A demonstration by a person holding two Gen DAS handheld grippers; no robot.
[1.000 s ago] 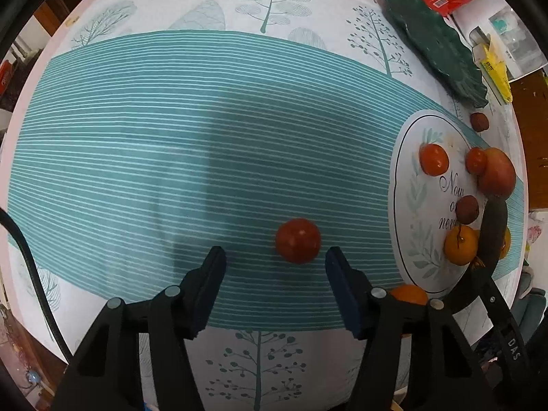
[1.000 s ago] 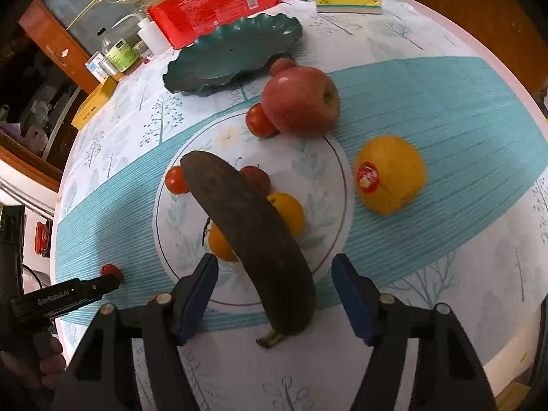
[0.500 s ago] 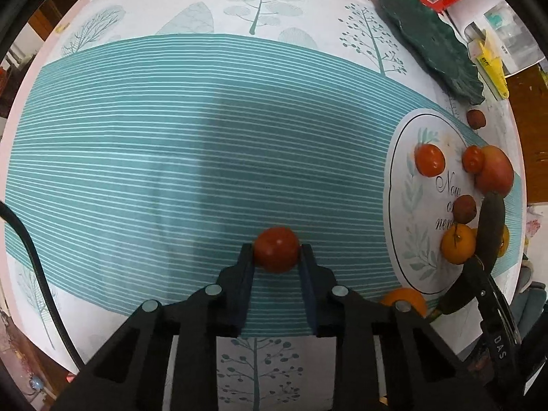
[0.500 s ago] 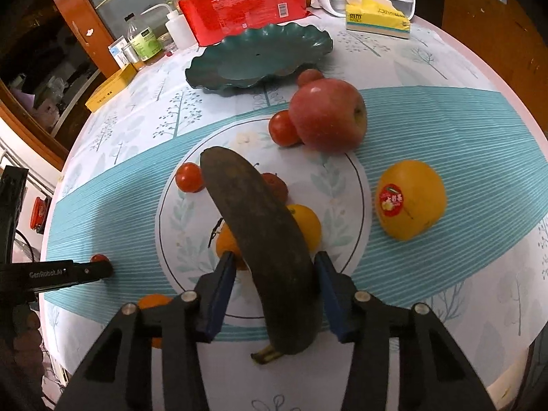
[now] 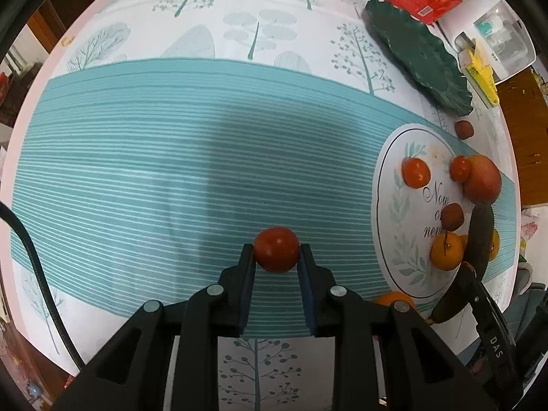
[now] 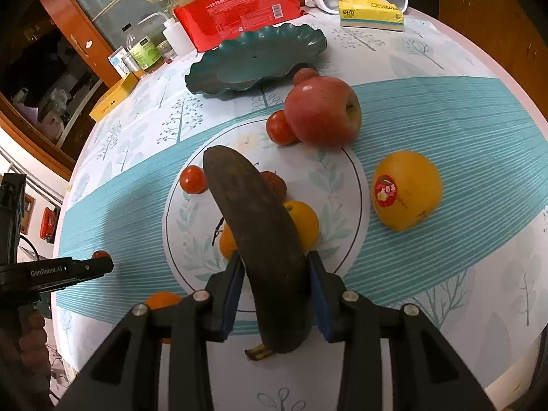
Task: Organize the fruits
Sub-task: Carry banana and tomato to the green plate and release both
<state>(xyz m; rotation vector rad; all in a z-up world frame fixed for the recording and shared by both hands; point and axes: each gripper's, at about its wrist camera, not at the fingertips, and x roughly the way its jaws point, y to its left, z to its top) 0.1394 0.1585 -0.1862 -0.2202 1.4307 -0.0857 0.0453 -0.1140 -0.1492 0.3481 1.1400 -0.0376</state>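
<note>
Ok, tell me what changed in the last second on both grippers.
Both went from open to shut: the left gripper closed on the small tomato, the right gripper on the blackened banana. The apple, the yellow fruit and the green dish stayed put.

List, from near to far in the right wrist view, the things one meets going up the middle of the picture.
right hand-held gripper → dark banana held between its fingers → small tomato beside the red apple → green dish → red package.
</note>
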